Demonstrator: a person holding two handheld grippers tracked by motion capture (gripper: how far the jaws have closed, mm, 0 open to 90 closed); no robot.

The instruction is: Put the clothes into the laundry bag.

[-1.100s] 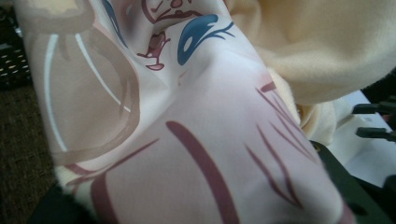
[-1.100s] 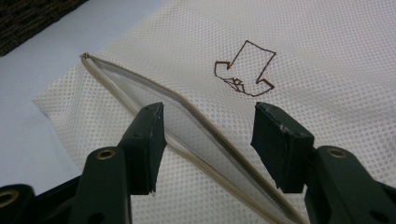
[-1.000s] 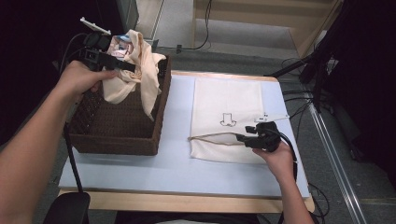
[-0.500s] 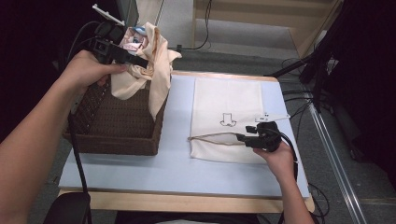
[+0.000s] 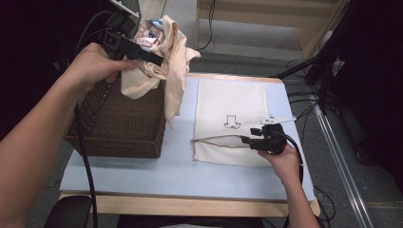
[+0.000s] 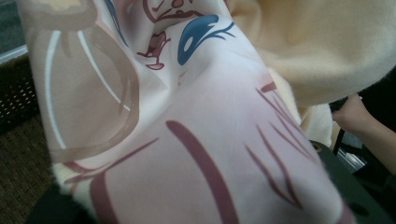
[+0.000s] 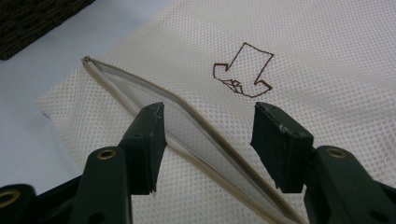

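Holding a cream cloth (image 5: 166, 71) clamped in my left claw (image 5: 151, 58) above the basket (image 5: 123, 128), my right claw (image 5: 247, 140) (jaws apart) straddles the mesh bag's (image 5: 233, 102) zipper opening (image 7: 187, 126).

— We are recording the cloth (image 5: 164, 61) as cream, its printed side showing pink with maroon strokes, a tan outline and a blue mark. The basket (image 5: 123, 128)?

— We are noting it as dark brown weave. The mesh bag (image 5: 233, 102) is showing off-white, with a brown arrow outline and beige zipper edge. The table (image 5: 176, 166) is reading pale blue.
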